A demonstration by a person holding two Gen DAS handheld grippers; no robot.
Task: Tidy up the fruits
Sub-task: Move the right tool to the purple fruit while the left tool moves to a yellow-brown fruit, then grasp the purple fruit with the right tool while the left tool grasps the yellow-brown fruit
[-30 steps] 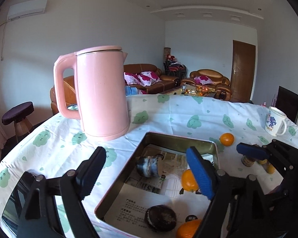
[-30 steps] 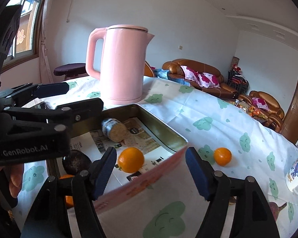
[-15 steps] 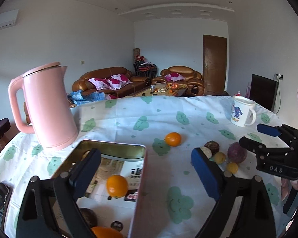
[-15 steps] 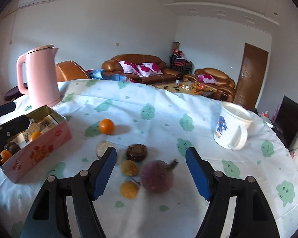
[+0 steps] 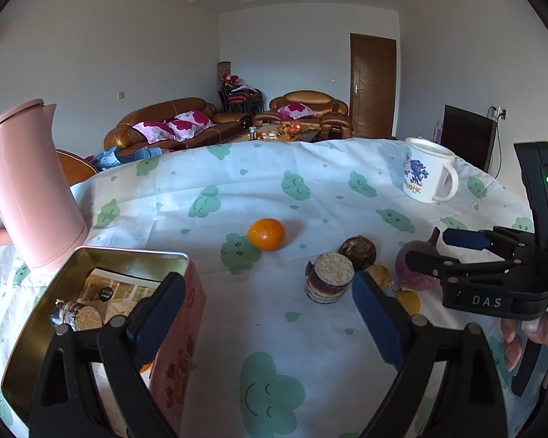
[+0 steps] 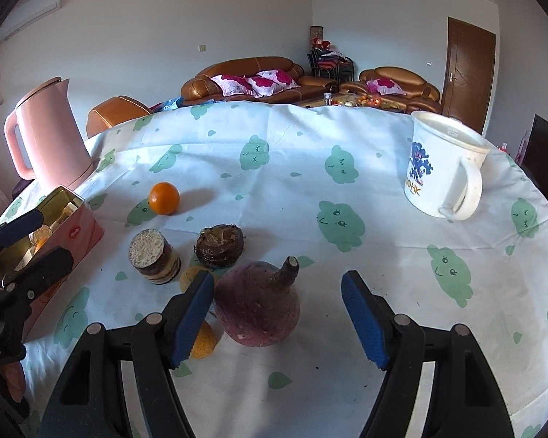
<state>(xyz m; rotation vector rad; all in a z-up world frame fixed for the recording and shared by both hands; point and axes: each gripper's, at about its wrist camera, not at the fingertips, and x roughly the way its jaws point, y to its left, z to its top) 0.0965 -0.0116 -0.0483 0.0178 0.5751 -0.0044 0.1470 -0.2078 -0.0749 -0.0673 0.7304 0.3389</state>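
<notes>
A pink tin point(image 5: 91, 253) stands open at the left, holding a cut purple stalk piece point(image 5: 76, 319) and an orange half hidden behind my finger. My left gripper point(image 5: 266, 310) hangs open over bare cloth beside it. Loose on the cloth lie an orange point(image 5: 266, 233), a second stalk piece point(image 5: 328, 277), a brown round fruit point(image 5: 357, 252), two small yellow fruits point(image 6: 202, 341) and a purple round root point(image 6: 259, 306). My right gripper point(image 6: 277, 303) is open around the root, its left finger close beside the root and its right finger well clear.
A pink kettle point(image 5: 29, 189) stands behind the tin at the far left. A white mug point(image 6: 442, 171) sits at the far right of the table. A person's fingers point(image 5: 511, 346) hold the right gripper's handle. The cloth point(image 6: 310, 189) falls away at the far edge.
Both views have swung right, from the tin to the loose fruit. The left jaws stand a little wider. The right gripper has come down around the purple root.
</notes>
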